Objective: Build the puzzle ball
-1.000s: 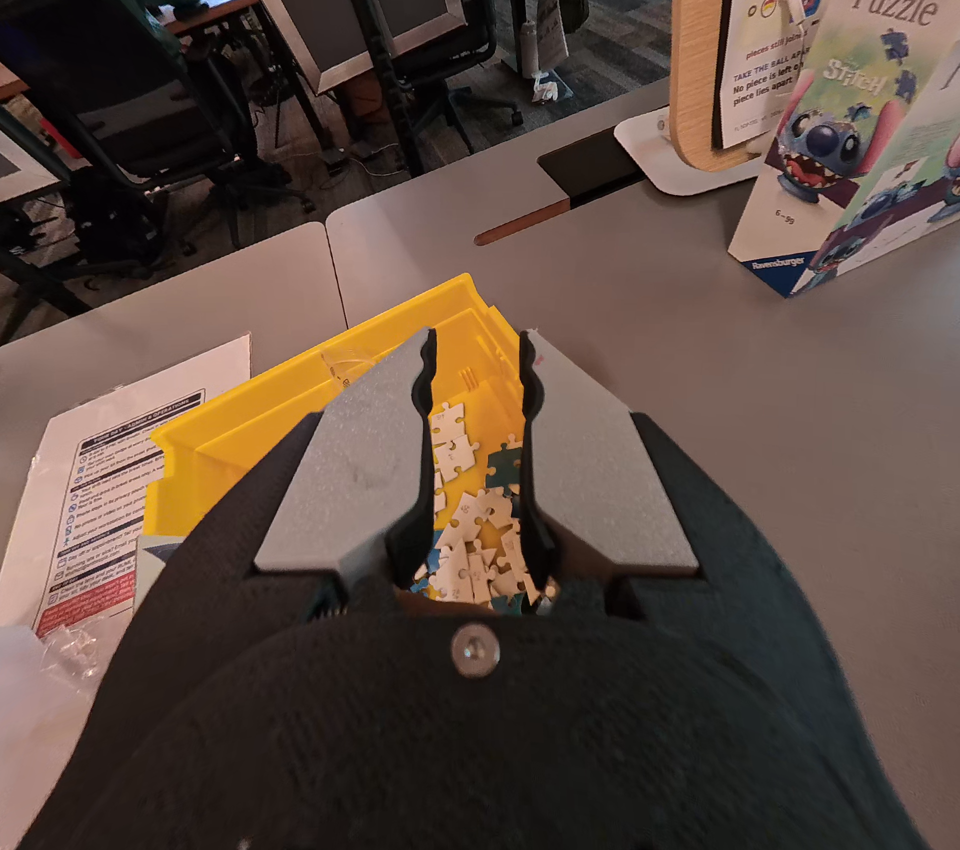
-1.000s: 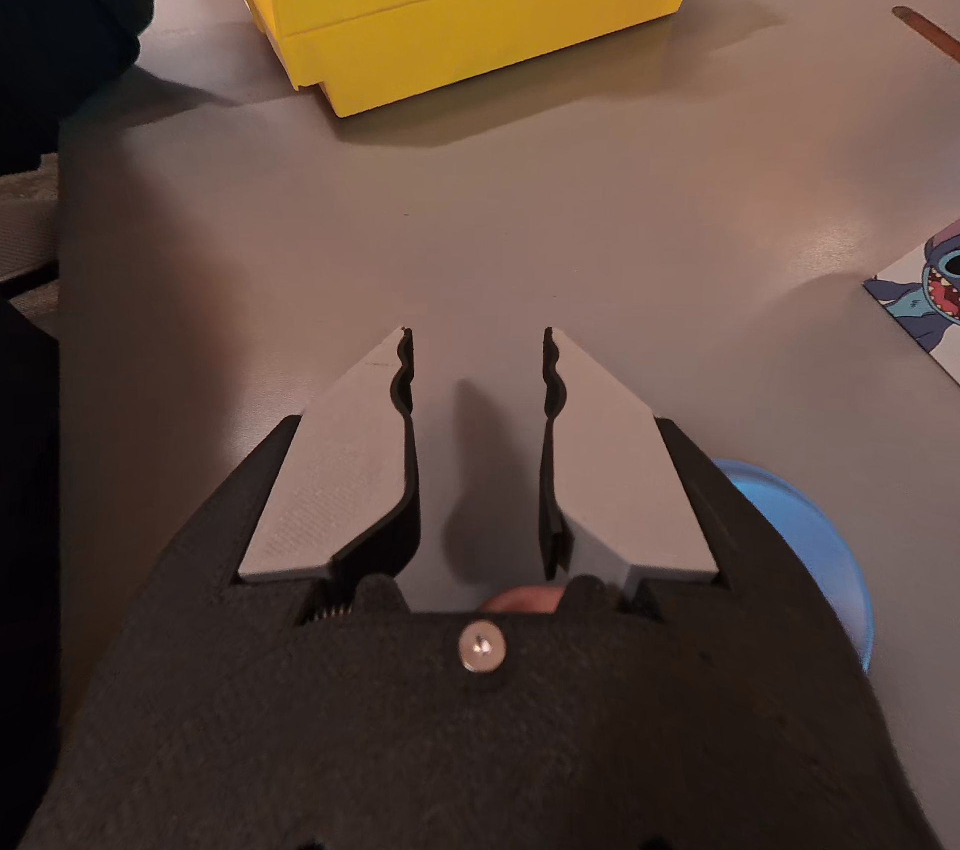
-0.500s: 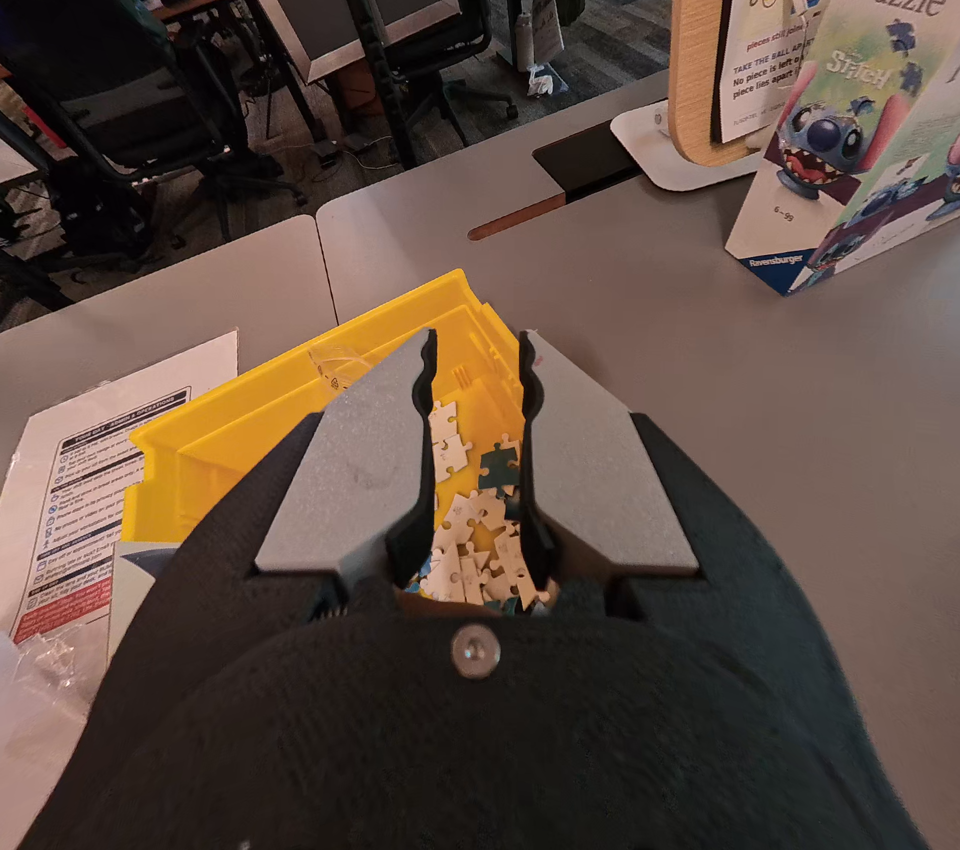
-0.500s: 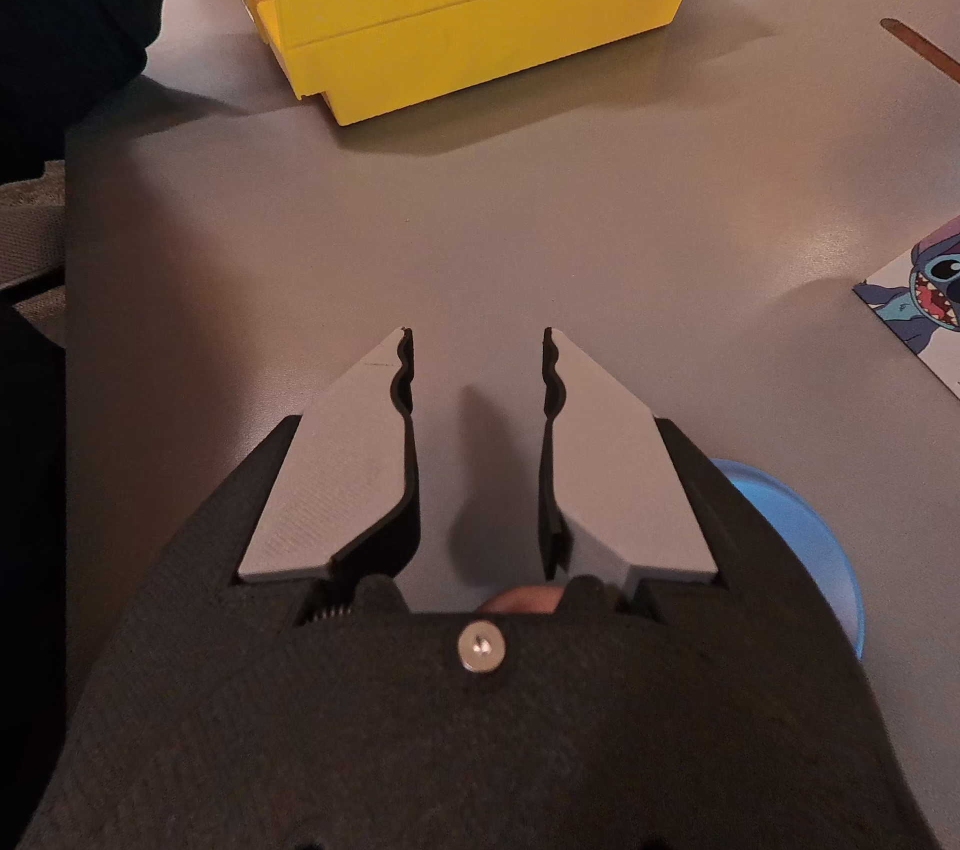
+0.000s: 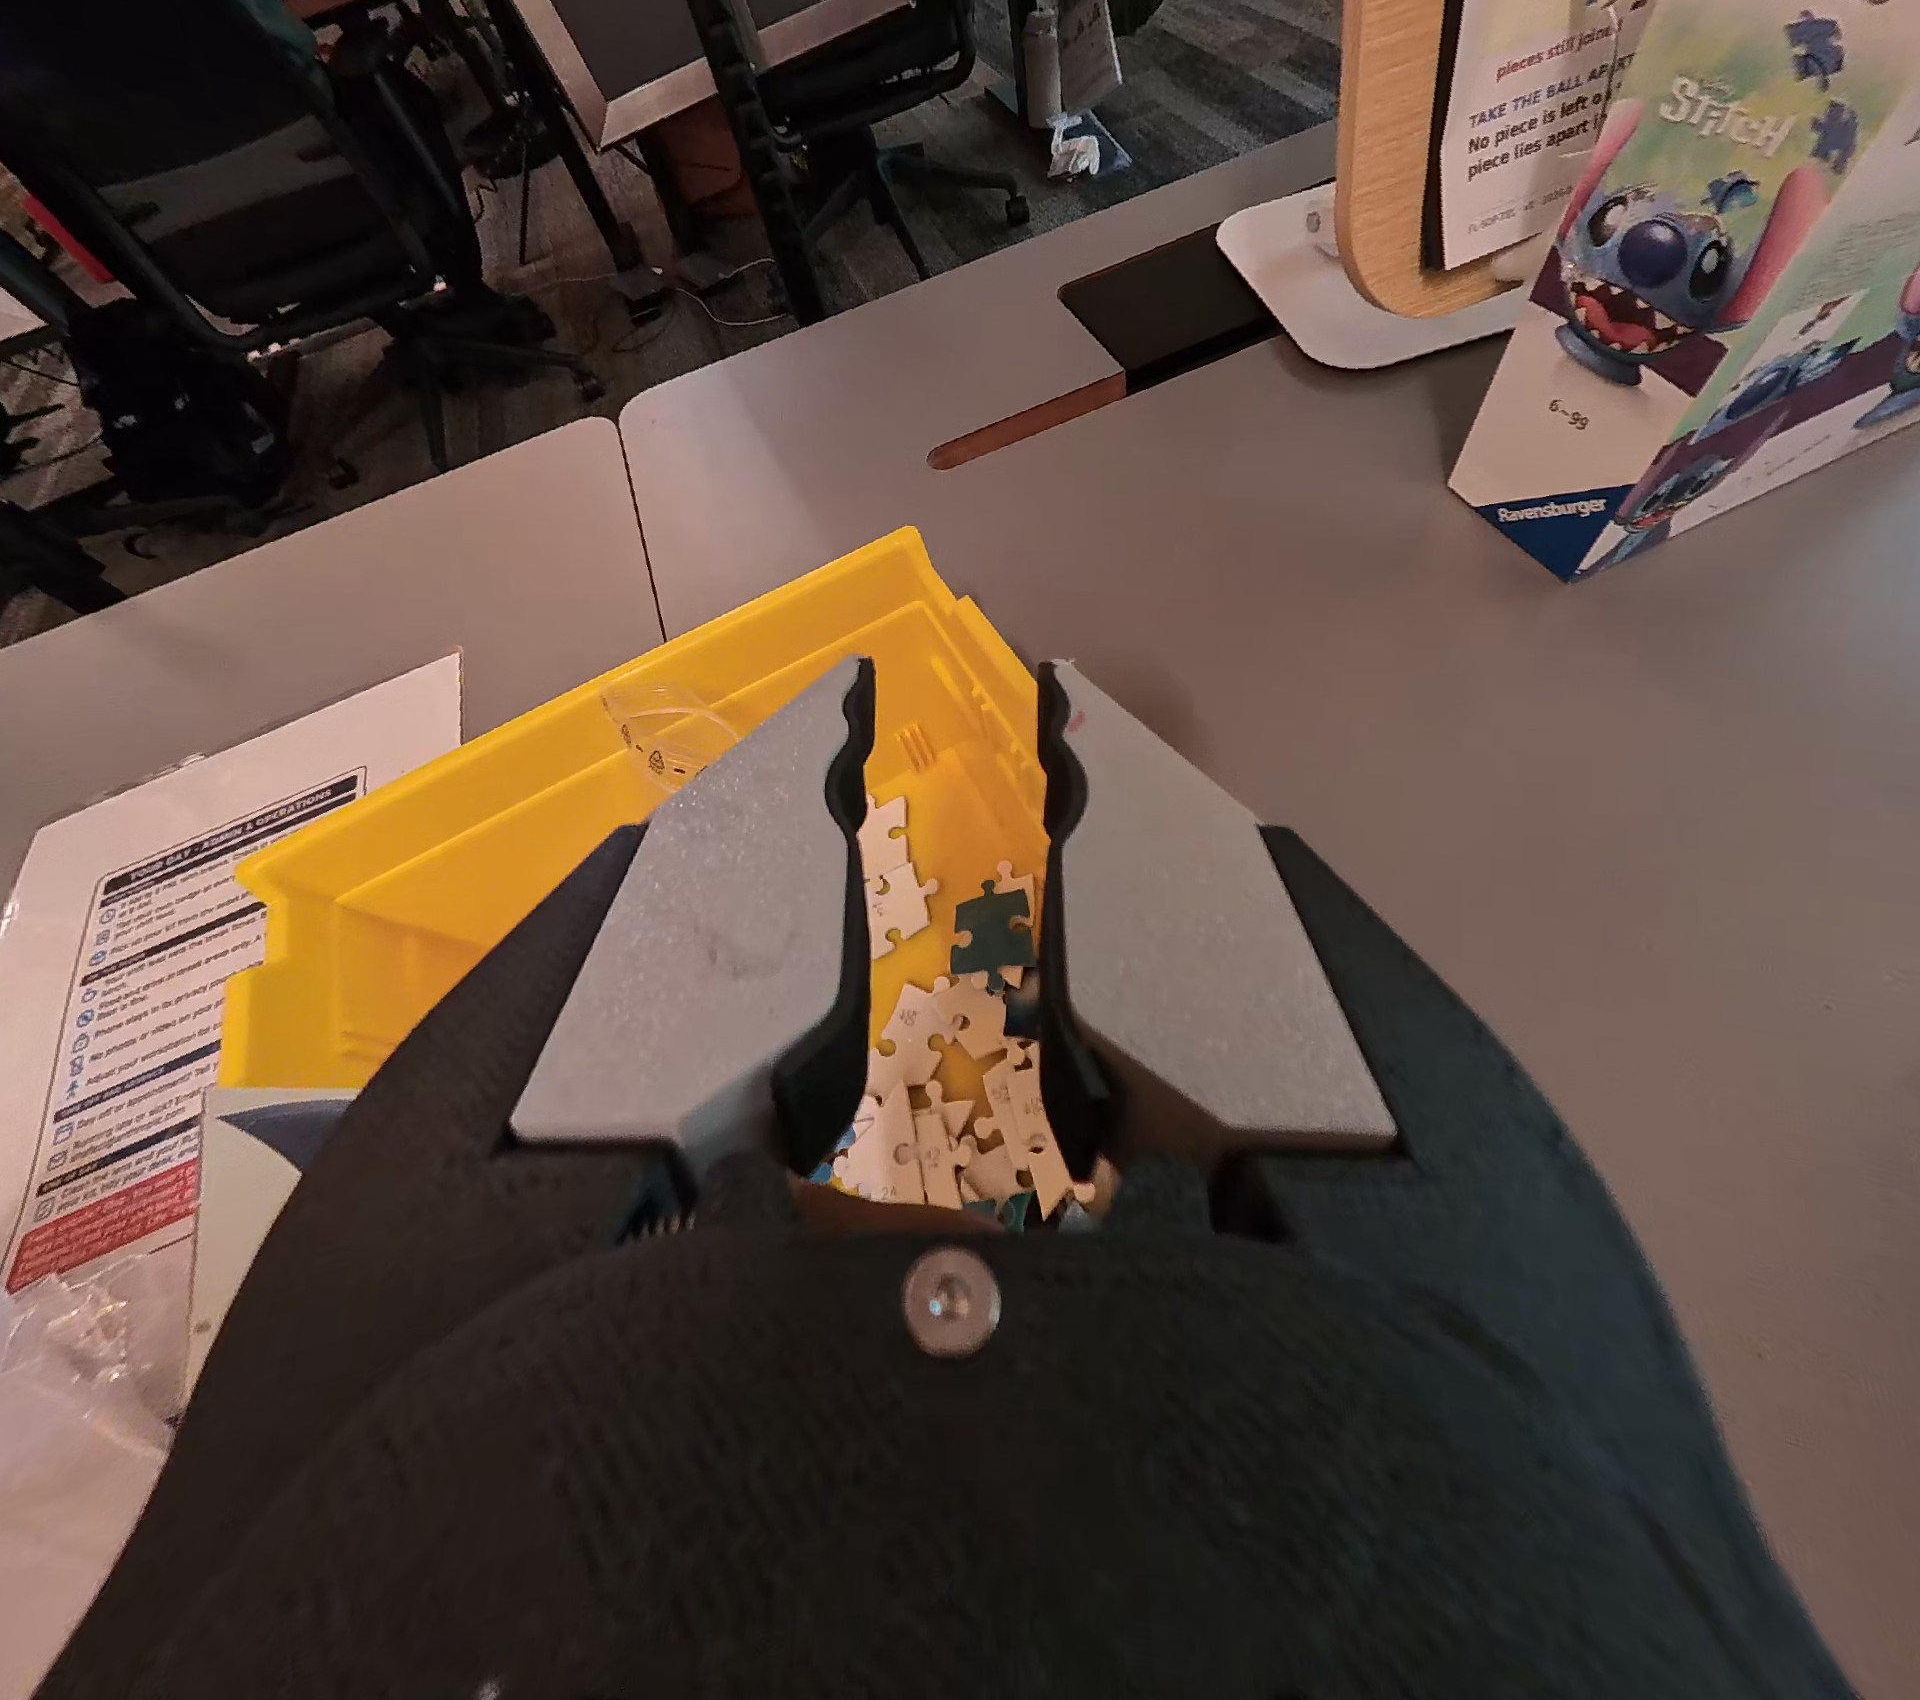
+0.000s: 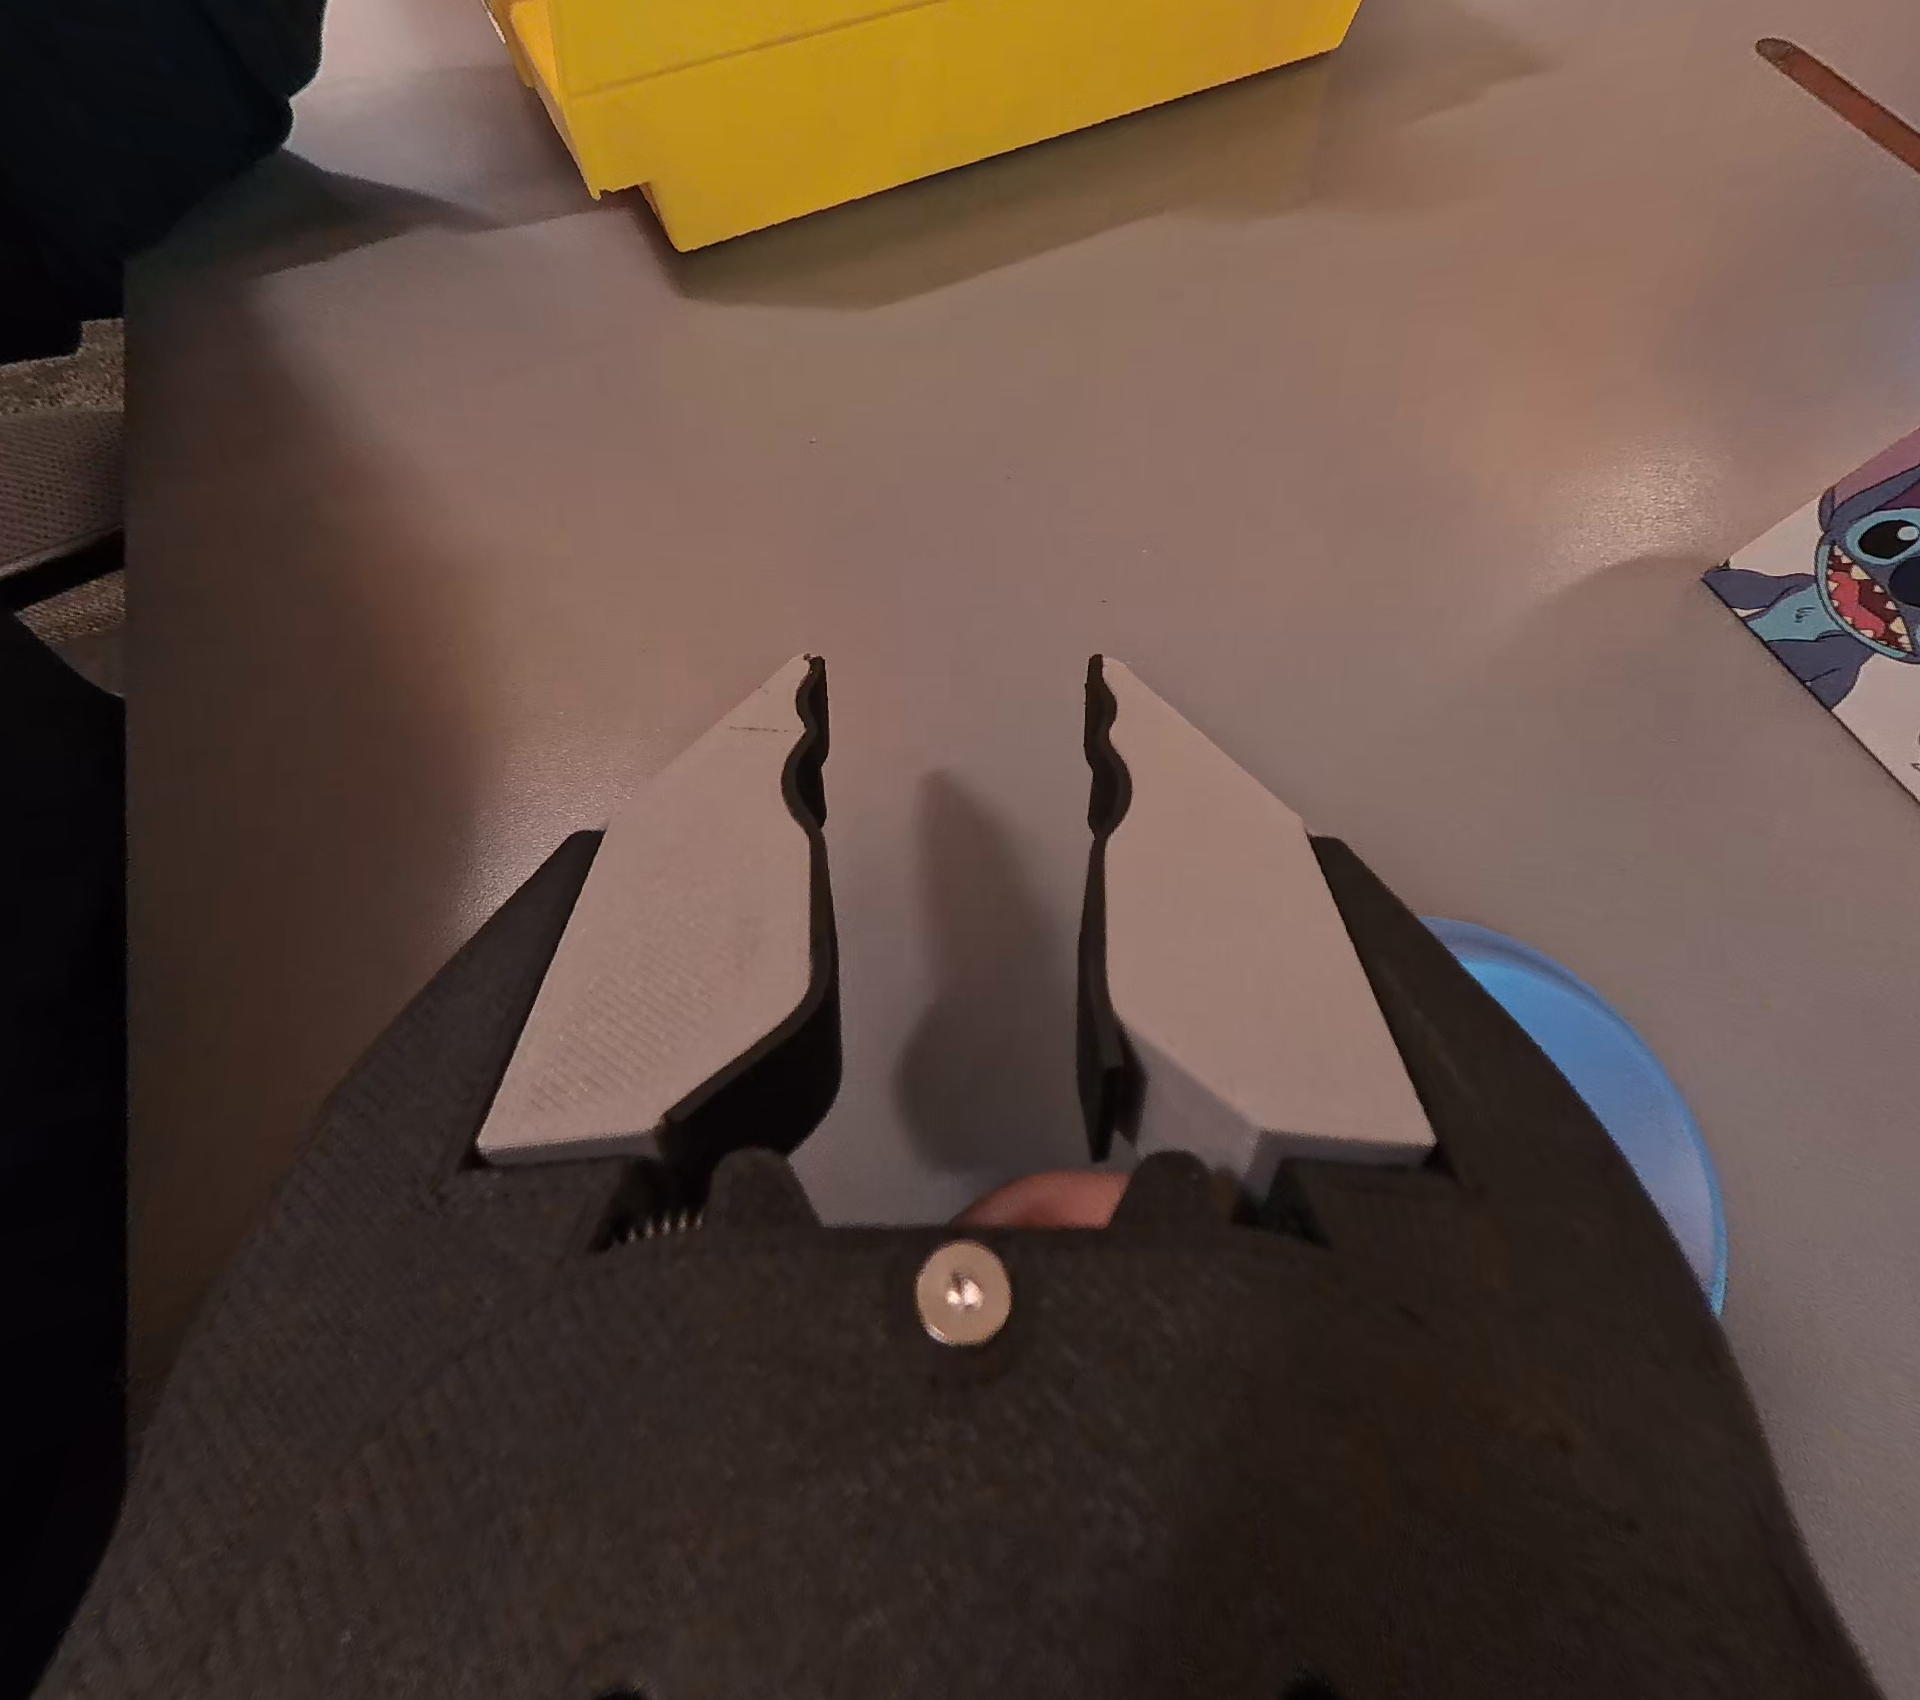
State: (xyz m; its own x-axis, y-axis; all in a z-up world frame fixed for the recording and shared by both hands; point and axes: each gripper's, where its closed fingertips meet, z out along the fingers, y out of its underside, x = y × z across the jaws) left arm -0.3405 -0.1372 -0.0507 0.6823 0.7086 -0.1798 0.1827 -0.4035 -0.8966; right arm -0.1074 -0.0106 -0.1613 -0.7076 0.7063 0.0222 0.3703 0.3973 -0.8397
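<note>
Puzzle box (image 5: 1704,279) stands beyond yellow bin (image 5: 436,871).

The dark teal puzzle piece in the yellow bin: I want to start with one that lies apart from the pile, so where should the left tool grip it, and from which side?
Judging by its pose, come straight down from above. The dark teal puzzle piece lies flat on the floor of the yellow bin, apart from the white pieces. The open left tool should pinch two opposite edges; the bin's near wall blocks any sideways approach.

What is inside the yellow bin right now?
Loose puzzle pieces lie in the yellow bin, mostly white side up, one dark teal. The left gripper, jaws open above them, covers much of the bin floor.
</note>
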